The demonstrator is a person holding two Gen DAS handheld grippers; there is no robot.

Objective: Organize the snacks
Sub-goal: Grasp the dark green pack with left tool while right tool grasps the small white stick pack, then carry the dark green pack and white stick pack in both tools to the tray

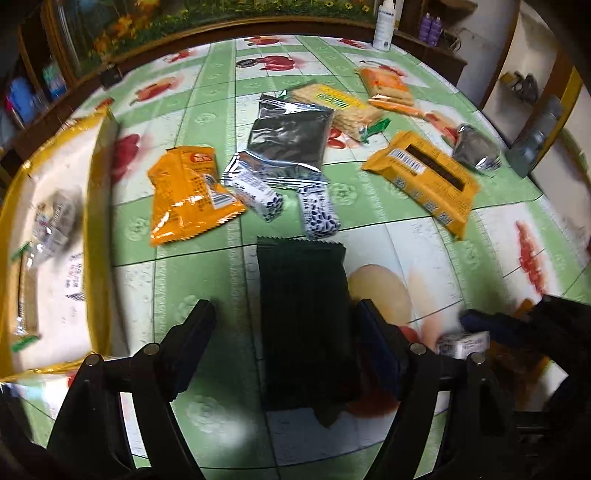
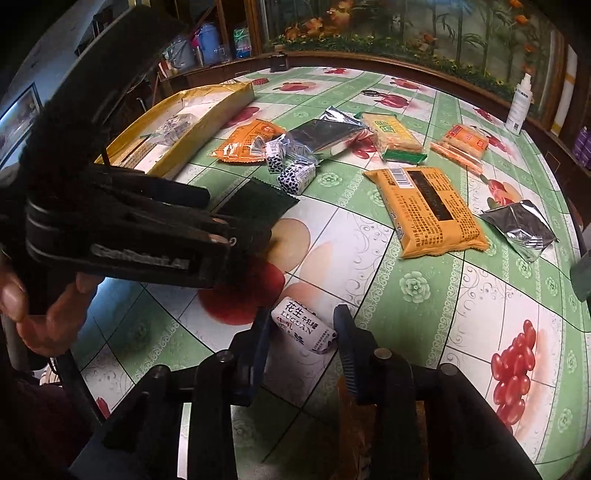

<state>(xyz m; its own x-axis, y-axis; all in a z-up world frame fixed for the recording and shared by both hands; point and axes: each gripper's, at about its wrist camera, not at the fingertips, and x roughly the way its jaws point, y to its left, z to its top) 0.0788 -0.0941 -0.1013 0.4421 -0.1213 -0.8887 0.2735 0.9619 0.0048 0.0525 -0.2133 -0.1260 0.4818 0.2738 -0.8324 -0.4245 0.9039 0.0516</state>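
My left gripper (image 1: 284,332) is open, its fingers either side of a dark green snack packet (image 1: 303,325) lying on the table; the packet also shows in the right wrist view (image 2: 258,203). My right gripper (image 2: 303,325) is open around a small white peanut candy pack (image 2: 303,328), seen in the left wrist view (image 1: 461,343) too. A yellow box (image 1: 99,206) at the left holds a few snacks. Loose snacks lie beyond: an orange bag (image 1: 188,195), two blue-and-white candy packs (image 1: 317,214), a silver pouch (image 1: 288,140) and a yellow cracker pack (image 1: 424,181).
A fruit-patterned green tablecloth (image 2: 424,314) covers the round table. More cracker packs (image 1: 343,107) and a small silver pouch (image 1: 476,147) lie at the far right. A white bottle (image 1: 384,26) stands at the far edge by a wooden-framed wall.
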